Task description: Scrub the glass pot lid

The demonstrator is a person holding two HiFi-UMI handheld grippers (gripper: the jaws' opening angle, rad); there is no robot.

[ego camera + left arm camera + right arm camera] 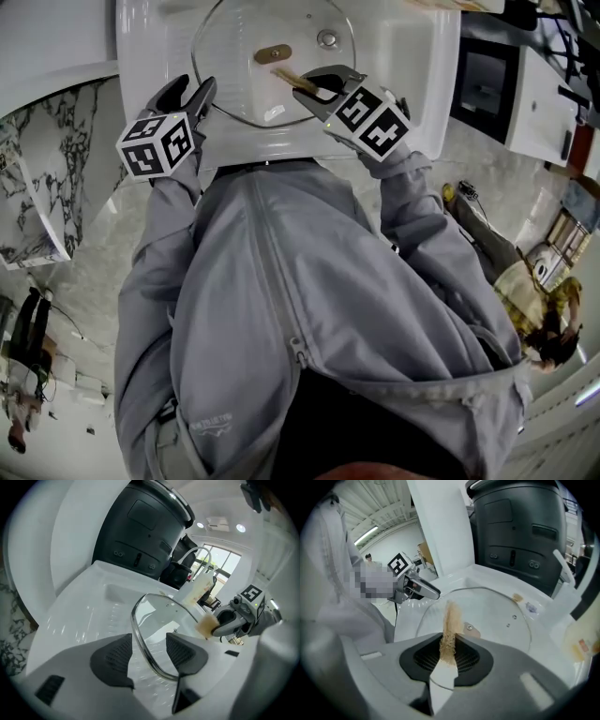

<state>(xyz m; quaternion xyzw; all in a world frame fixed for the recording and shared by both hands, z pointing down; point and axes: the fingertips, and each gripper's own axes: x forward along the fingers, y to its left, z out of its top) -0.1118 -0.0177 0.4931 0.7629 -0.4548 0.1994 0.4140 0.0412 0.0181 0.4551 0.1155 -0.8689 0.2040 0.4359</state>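
Nearest the camera, the person's grey jacket (300,309) filled the lower head view, with both arms reaching forward over a white basin (422,56). The left gripper (190,94) stood with its jaws apart, the metal rim of the glass pot lid (234,56) running between the pads without being pressed, probably placed there to steady the lid against the scrubbing hand. The right gripper (323,86) was clamped on a thin tan scrub pad (295,80), held edge-on so that its free end reached over the glass near the centre fitting. The lid lay inside the basin, close to flat and face up, its near edge toward the person. Being round, it had no long axis; only the small vent hole and the oval centre plate marked its turn. Beyond the basin stood a dark grey appliance (140,527).
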